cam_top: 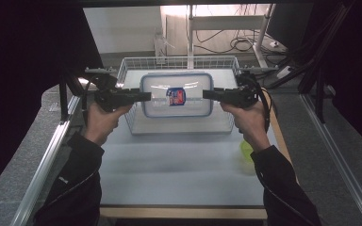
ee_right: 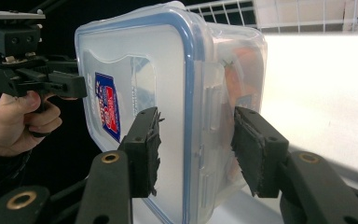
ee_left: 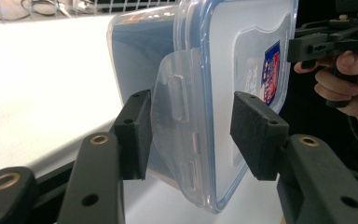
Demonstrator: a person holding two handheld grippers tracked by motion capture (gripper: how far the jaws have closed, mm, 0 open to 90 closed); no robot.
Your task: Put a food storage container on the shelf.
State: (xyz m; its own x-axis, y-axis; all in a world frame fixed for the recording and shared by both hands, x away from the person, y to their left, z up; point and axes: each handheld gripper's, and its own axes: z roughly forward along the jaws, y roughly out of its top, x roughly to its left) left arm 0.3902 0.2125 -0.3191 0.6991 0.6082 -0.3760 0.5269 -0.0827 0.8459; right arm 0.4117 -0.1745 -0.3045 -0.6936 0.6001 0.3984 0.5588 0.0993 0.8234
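The clear rigid plastic food box with blue-rimmed lid [cam_top: 176,94] hangs above the white wire basket [cam_top: 131,123], its 2 ends pinched by the left gripper [cam_top: 146,96] and right gripper [cam_top: 206,94]. It looks light but slick, so grip the latch flaps.

Black sleeves [cam_top: 75,188] cover both forearms. Each black gripper [ee_left: 191,135] has brass-ringed screw holes, foam-faced pads [ee_right: 256,149], and a black cable trailing toward six o'clock.

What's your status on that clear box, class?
Left claw and right claw grip opposite ends of lidded box. Box held above wire basket. Nothing in the way.
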